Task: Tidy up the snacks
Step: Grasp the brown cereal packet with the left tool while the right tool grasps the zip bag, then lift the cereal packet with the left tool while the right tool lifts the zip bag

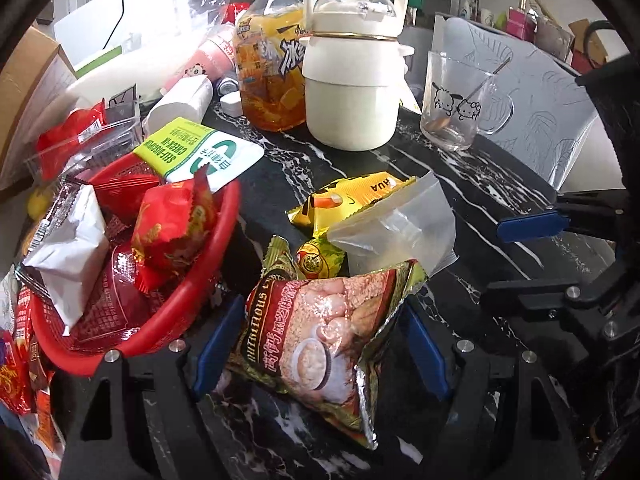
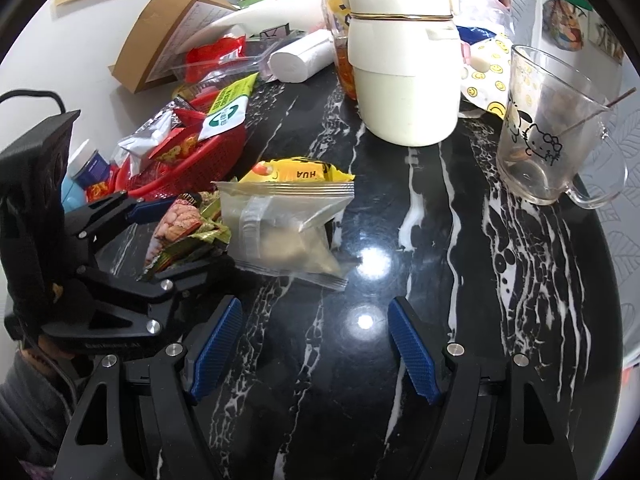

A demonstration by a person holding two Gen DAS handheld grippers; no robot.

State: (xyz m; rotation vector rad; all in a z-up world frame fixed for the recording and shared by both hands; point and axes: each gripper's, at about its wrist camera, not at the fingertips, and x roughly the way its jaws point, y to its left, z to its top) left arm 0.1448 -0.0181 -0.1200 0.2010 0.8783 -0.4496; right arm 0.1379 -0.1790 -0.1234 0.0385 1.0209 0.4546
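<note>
A brown-and-pink cereal packet (image 1: pixel 320 340) with gold edges sits crumpled between the blue pads of my left gripper (image 1: pixel 324 304), which is shut on it. The right wrist view shows the same packet (image 2: pixel 176 224) tilted up in the left gripper (image 2: pixel 188 236). To its left is a red mesh basket (image 1: pixel 192 292) holding red and silver snack packets and a green-and-white packet. Beyond the cereal packet lie a small yellow-green sweet (image 1: pixel 320 260), a clear packet (image 2: pixel 280 232) and a yellow packet (image 2: pixel 296 172). My right gripper (image 2: pixel 315 302) is open over bare black marble table (image 2: pixel 400 360), just short of the clear packet.
A cream flask with a handle (image 2: pixel 404 80), an orange drink bottle (image 1: pixel 272 68) and a glass cartoon mug (image 2: pixel 552 136) stand at the back. A white roll (image 2: pixel 304 60), a clear tray and a cardboard box (image 2: pixel 160 32) crowd the far left. The round table's edge curves at the right.
</note>
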